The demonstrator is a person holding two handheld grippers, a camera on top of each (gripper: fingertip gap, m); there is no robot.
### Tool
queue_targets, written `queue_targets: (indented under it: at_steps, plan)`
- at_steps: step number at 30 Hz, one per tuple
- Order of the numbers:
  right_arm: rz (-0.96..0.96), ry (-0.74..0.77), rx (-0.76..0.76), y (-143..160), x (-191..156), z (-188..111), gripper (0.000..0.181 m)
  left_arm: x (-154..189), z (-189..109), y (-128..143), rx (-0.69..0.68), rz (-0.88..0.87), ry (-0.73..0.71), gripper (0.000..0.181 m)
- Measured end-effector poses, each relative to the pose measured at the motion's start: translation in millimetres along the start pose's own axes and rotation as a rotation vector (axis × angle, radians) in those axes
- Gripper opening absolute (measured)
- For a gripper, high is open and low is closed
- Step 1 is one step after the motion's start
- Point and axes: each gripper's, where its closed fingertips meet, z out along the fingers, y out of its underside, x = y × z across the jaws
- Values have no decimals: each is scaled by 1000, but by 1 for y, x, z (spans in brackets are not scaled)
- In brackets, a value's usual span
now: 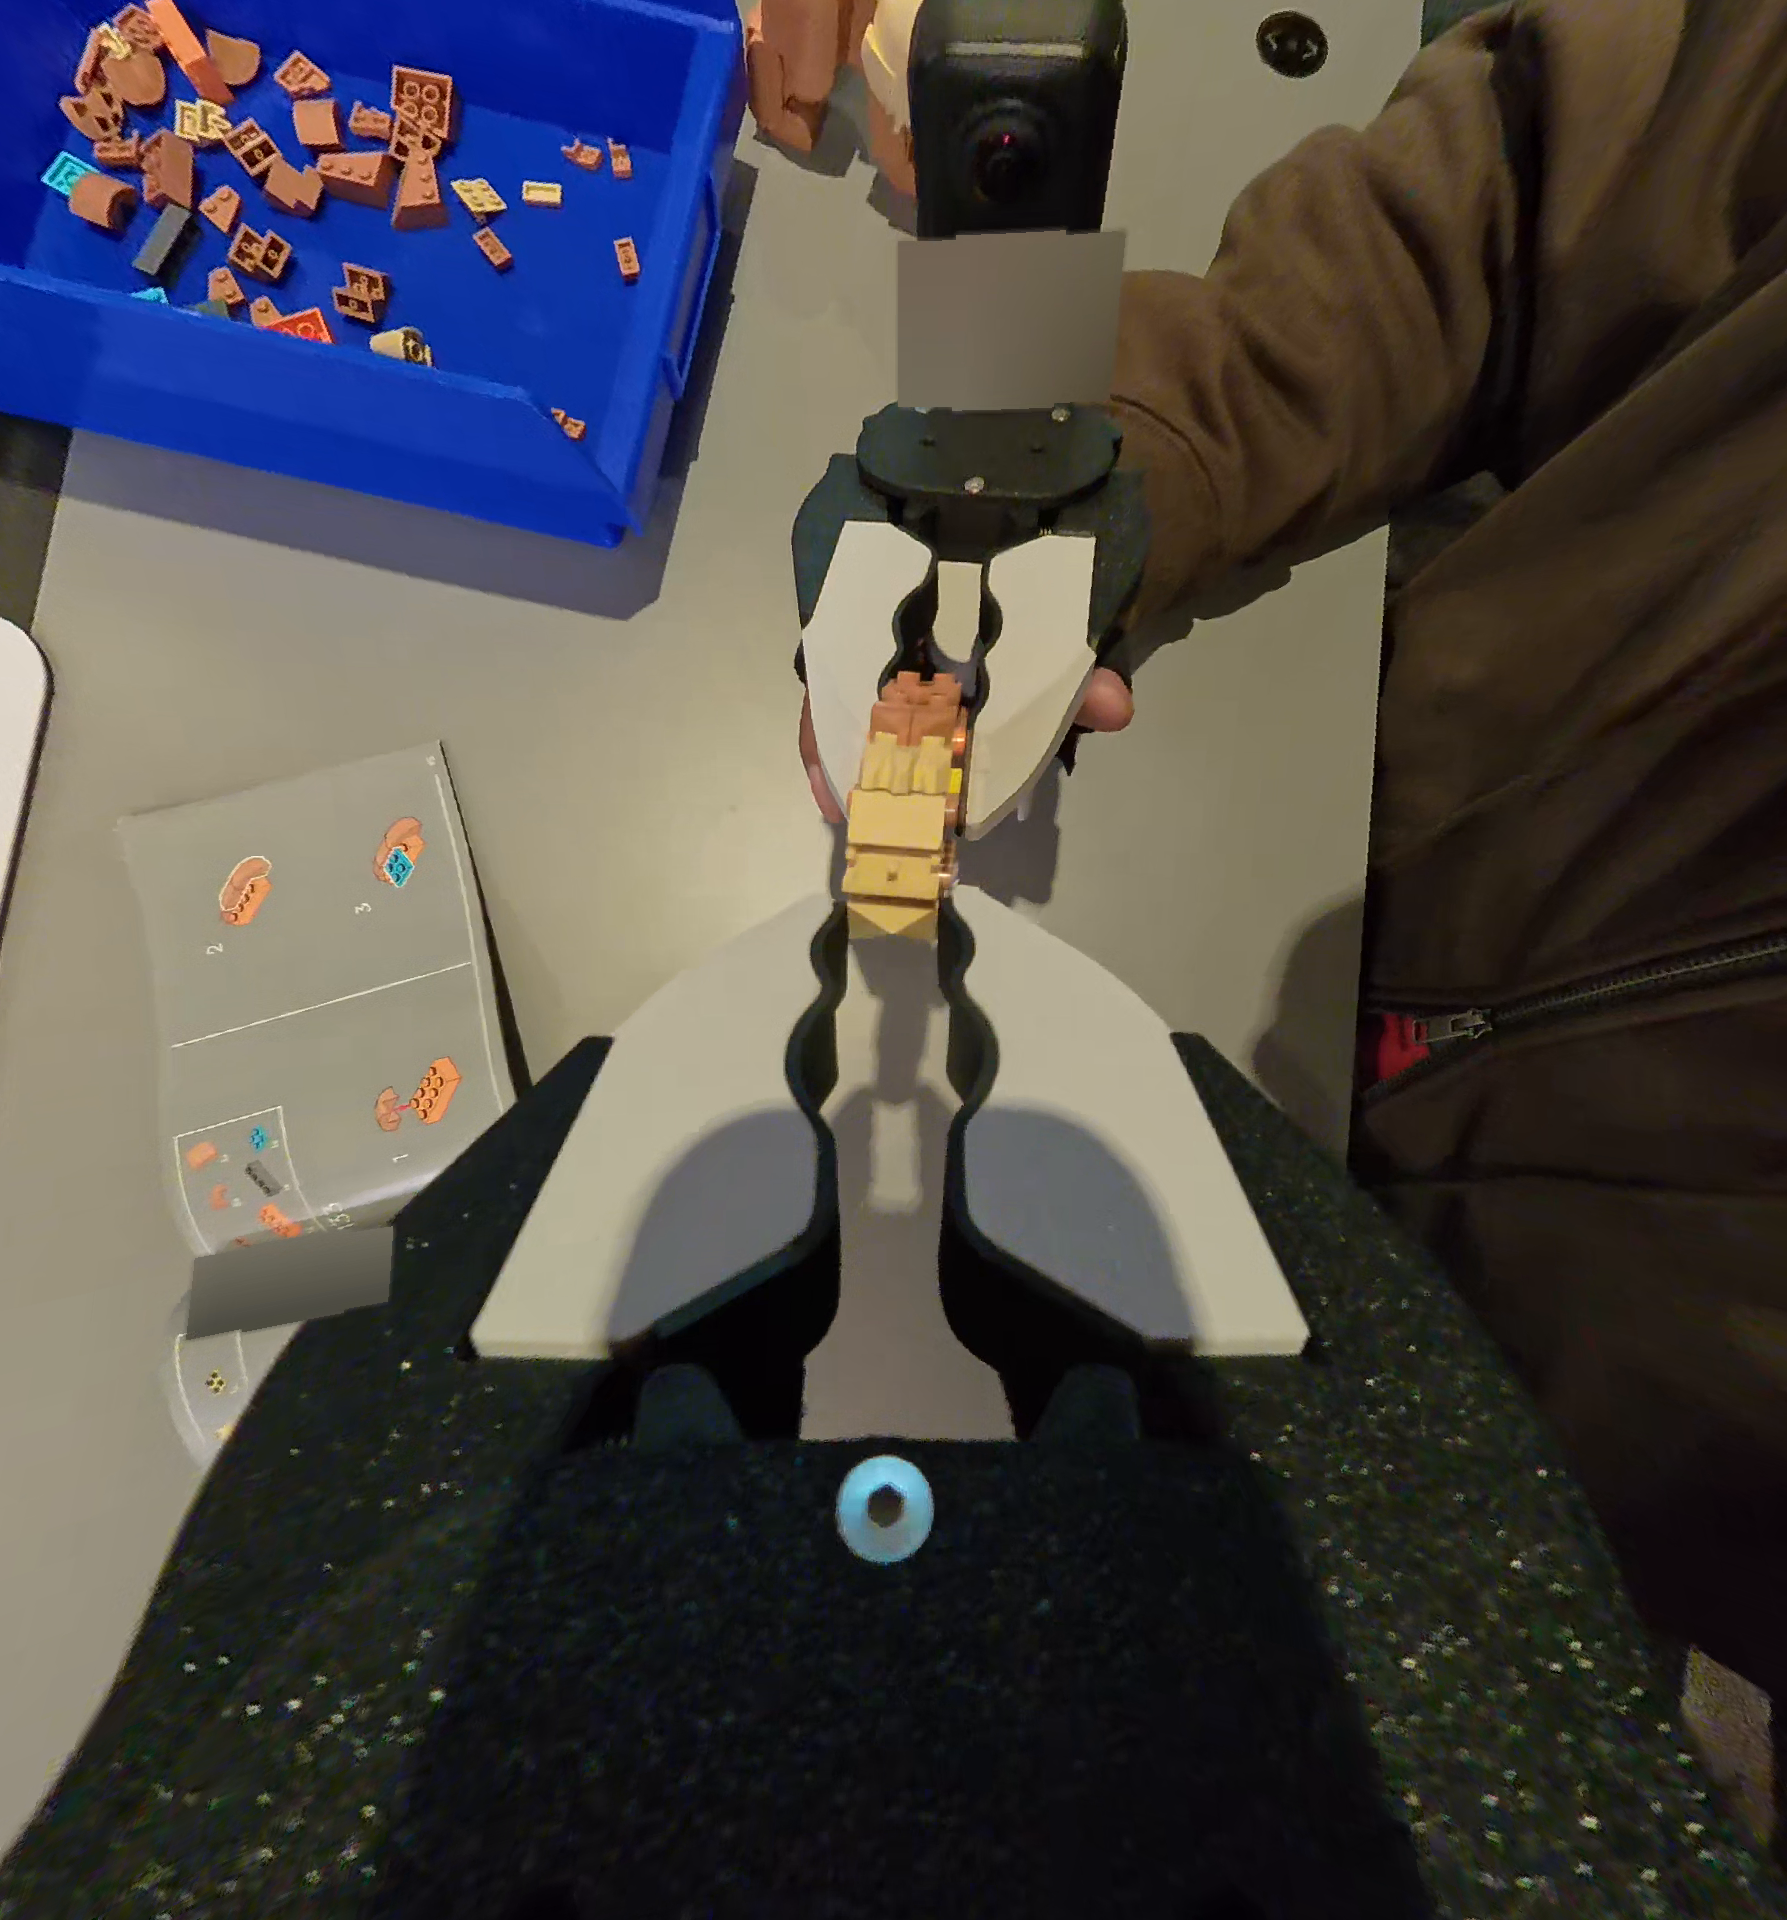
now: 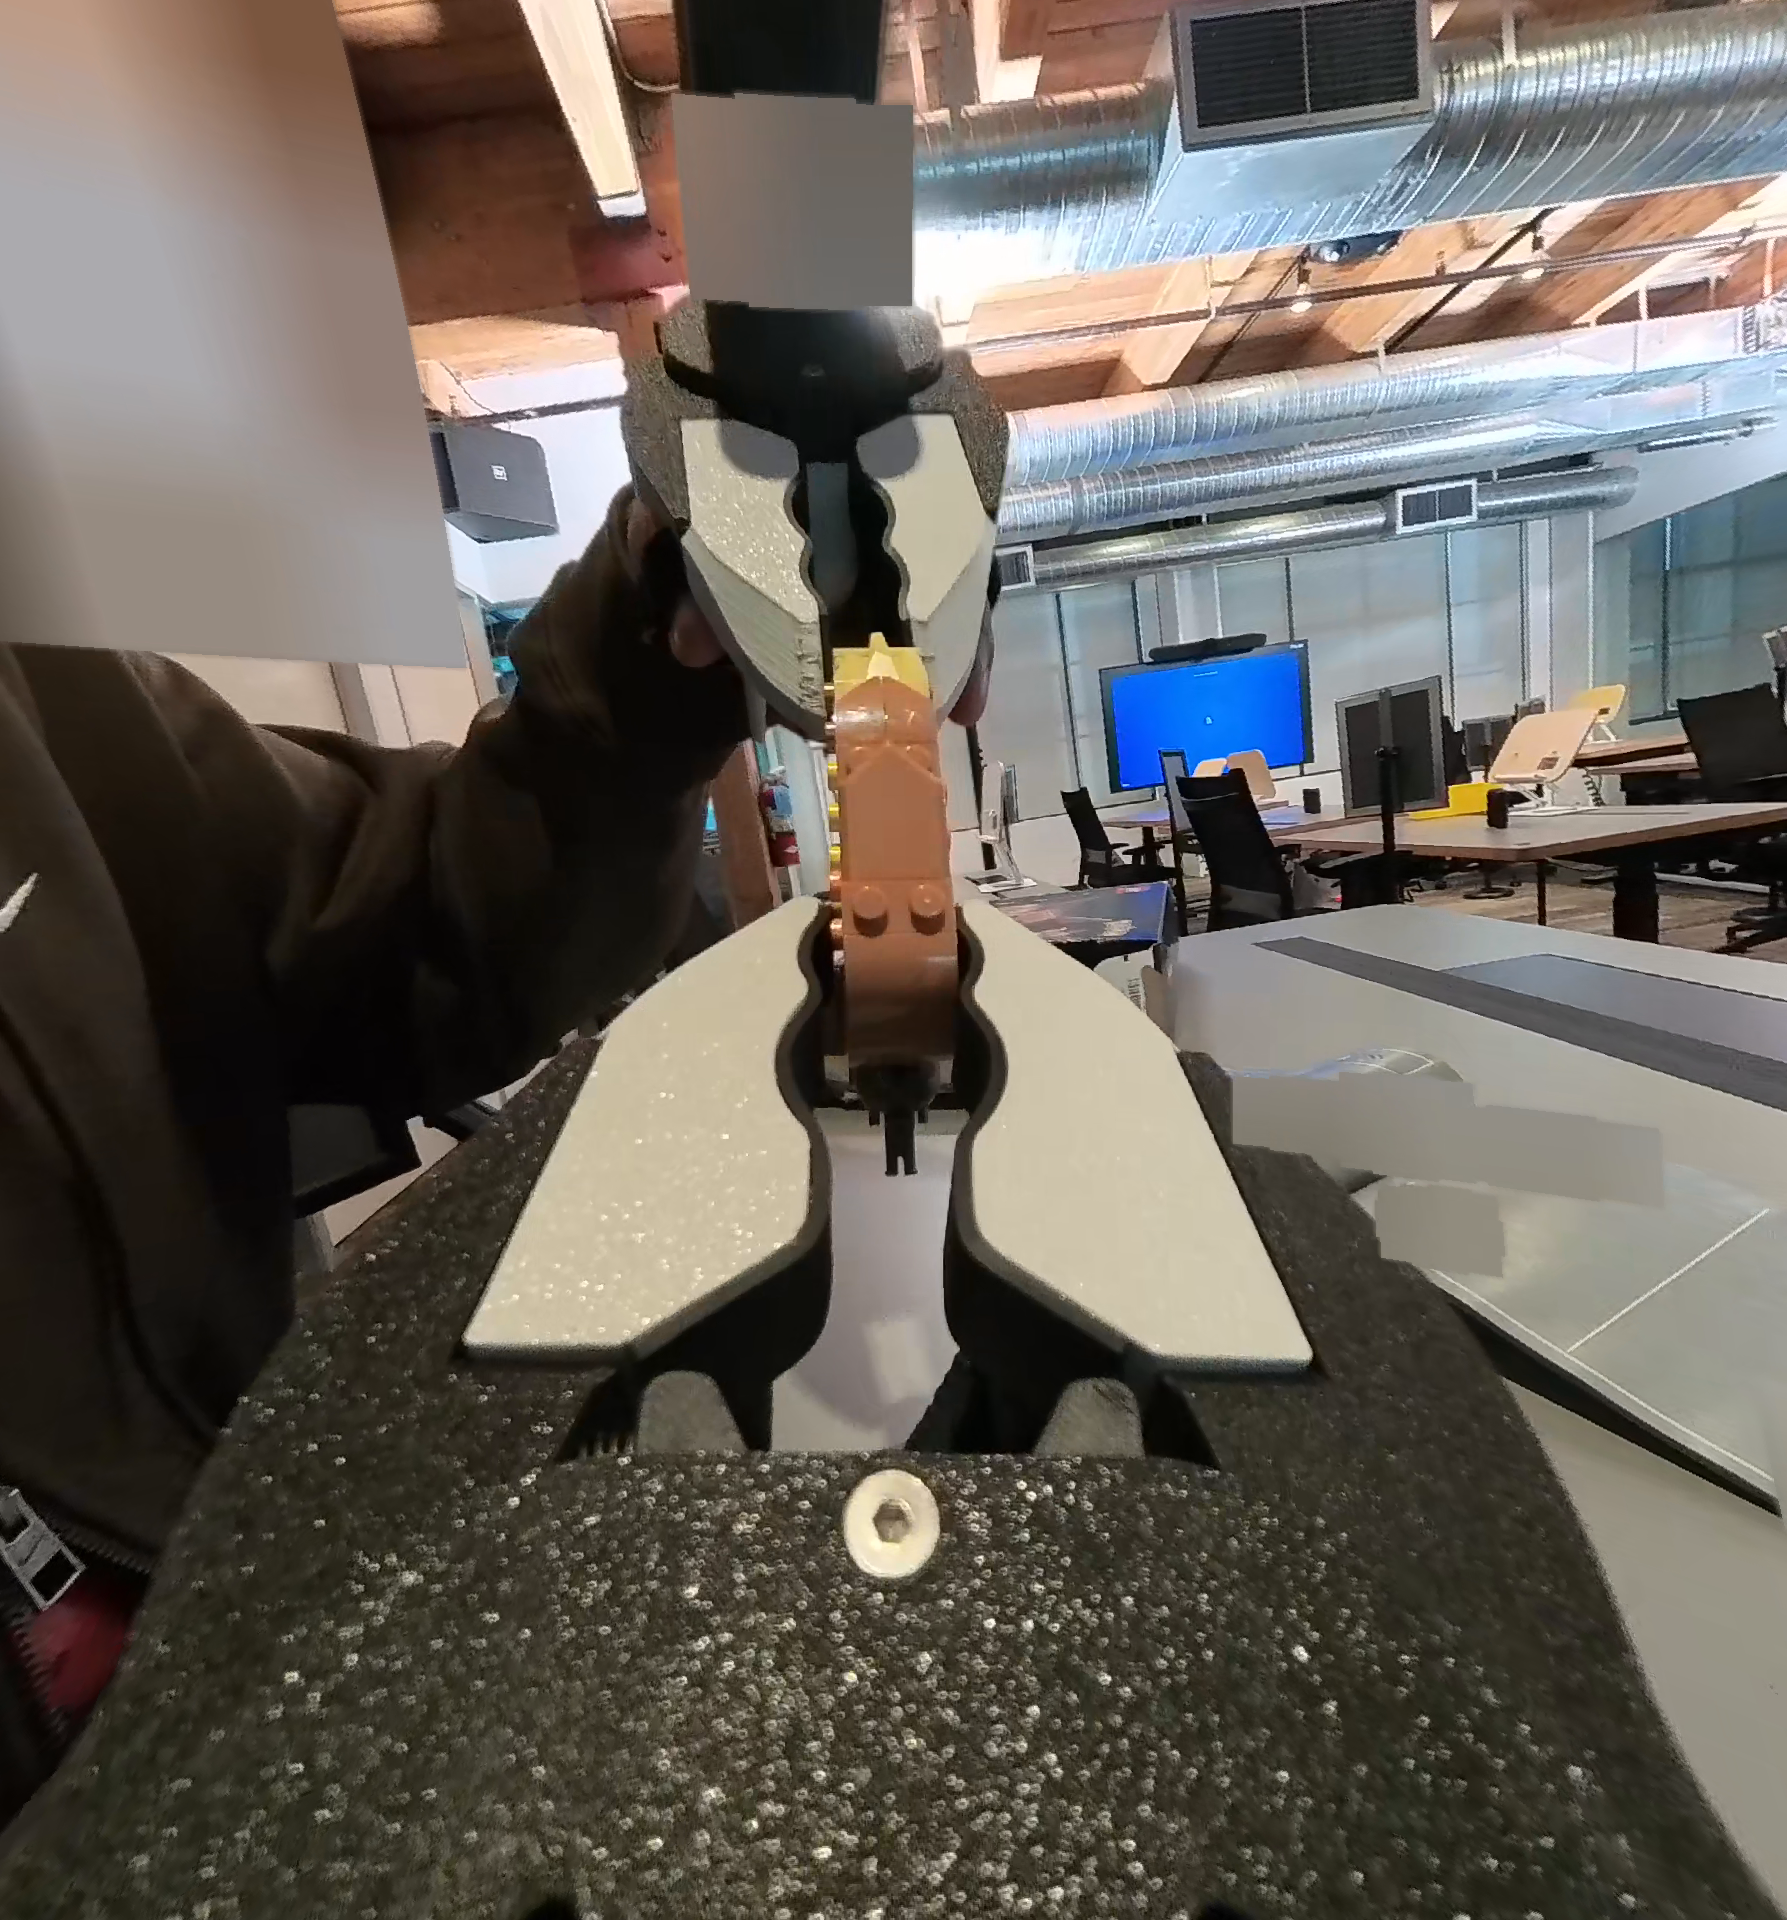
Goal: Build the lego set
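A long lego assembly [image 1: 894, 821], tan at one end and brown at the other, is held in the air between my two grippers. My left gripper [image 1: 894, 920] is shut on its tan end. My right gripper [image 1: 915, 774] faces it from the far side and is shut on the brown end. In the right wrist view the right gripper [image 2: 894, 930] clamps the brown rounded end of the assembly [image 2: 889, 821], and the left gripper [image 2: 878, 707] grips the tan tip beyond it. A black pin hangs below the brown end.
A blue bin [image 1: 349, 416] with several loose brown, tan and teal bricks stands at the back left of the grey table [image 1: 608, 675]. An open instruction booklet [image 1: 317, 987] lies left of my left gripper. A partly built brown model [image 1: 795, 73] sits behind the bin. A person's brown sleeve [image 1: 1388, 312] is on the right. The tips of one gripper are about 4 cm away from the tips of the other. My right gripper's tips are some 35 cm from the partly built brown model [image 1: 795, 73].
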Motion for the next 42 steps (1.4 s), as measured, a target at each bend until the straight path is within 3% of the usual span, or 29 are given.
queue_targets:
  at_steps: [23,28,37,42]
  plan:
    - [53,8,48,-7,1,-4,20,0,1,-12,68,-23,-69,17]
    - [63,53,43,-14,14,-13,20,-13,4,14,118,-84,-114,15]
    - [81,219,-146,-4,46,-33,20,-53,54,90,140,-284,-185,20]
    - [-20,362,-560,33,55,-69,20,-68,78,98,223,-344,-172,20]
